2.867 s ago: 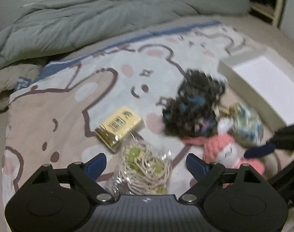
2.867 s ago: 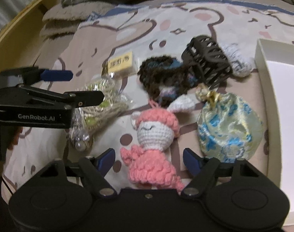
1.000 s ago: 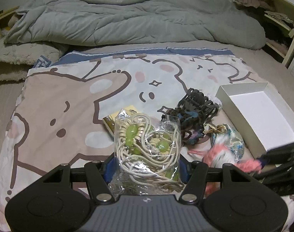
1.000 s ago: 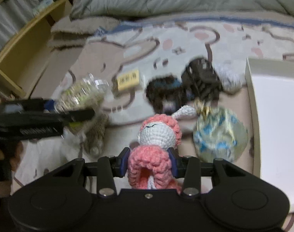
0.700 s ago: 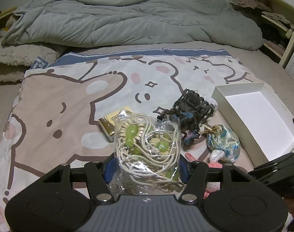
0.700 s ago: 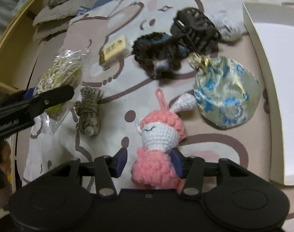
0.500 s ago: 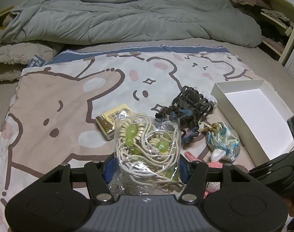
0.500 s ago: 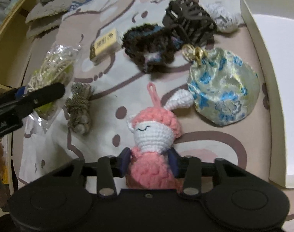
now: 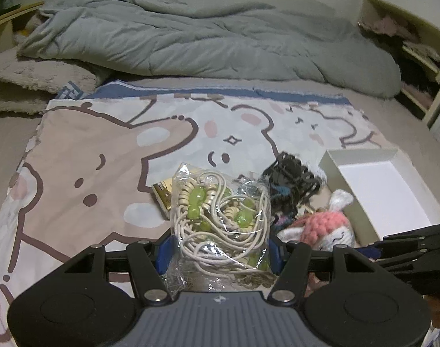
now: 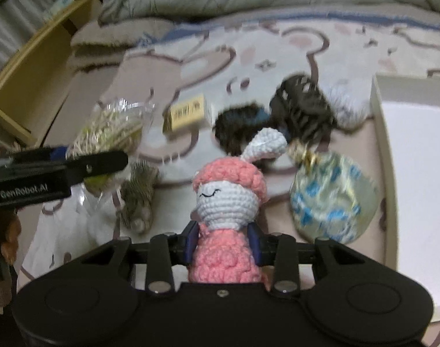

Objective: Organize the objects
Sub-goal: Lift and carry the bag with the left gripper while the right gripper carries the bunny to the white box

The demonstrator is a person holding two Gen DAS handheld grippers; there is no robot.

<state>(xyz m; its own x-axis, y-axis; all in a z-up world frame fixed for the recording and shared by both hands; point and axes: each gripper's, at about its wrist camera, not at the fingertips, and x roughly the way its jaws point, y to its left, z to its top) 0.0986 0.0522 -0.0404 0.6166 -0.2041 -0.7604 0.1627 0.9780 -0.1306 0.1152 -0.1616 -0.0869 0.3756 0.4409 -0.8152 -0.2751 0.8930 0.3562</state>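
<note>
My left gripper (image 9: 220,253) is shut on a clear bag of cream cord and green beads (image 9: 221,217), held above the bed. The bag also shows in the right wrist view (image 10: 112,133). My right gripper (image 10: 222,245) is shut on a pink and white crochet bunny (image 10: 228,211), lifted off the blanket; the bunny also shows in the left wrist view (image 9: 324,225). An open white box (image 9: 384,190) lies at the right, also in the right wrist view (image 10: 416,156).
On the bear-print blanket (image 9: 104,159) lie a yellow packet (image 10: 188,114), a dark crochet scrunchie (image 10: 237,127), a black hair claw (image 10: 303,104), a blue-and-gold pouch (image 10: 332,199) and a twine bundle (image 10: 139,199). A grey duvet (image 9: 205,37) lies behind.
The right gripper closed on the bunny again after loosening and lifted it upright. The left gripper keeps holding the bead bag raised and has shifted slightly.
</note>
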